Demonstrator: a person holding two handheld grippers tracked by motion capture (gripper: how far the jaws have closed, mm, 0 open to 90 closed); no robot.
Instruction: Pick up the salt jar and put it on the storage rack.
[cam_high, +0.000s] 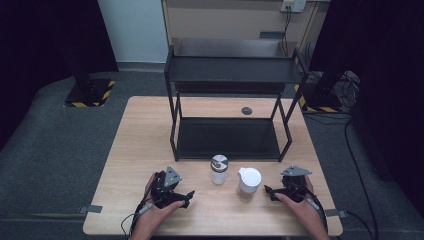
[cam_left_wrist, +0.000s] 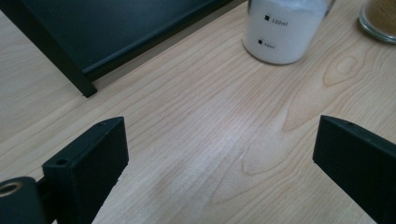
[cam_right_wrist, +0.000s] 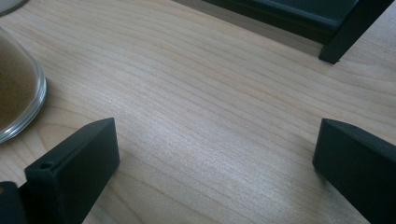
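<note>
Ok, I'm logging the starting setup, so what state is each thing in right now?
Left gripper: open, empty, resting low on the table.
Right gripper: open, empty.
Jar of white powder: upright, lid on.
Jar of brown powder: upright, white lid on.
Black shelf rack: upright, both shelves bare.

On the table (cam_high: 145, 150), toward the far edge: a two-tier rack (cam_high: 230, 70), lower shelf resting on the tabletop. Just before the rack's near edge, side by side: a shaker jar (cam_high: 219, 170) at left, a lidded jar (cam_high: 249, 181) at right, close but apart. Left of the shaker jar, near the front edge: the left gripper (cam_high: 186, 197). Right of the lidded jar, just beside it: the right gripper (cam_high: 270, 192). Behind the rack, on the tabletop: a round grommet (cam_high: 247, 110).
</note>
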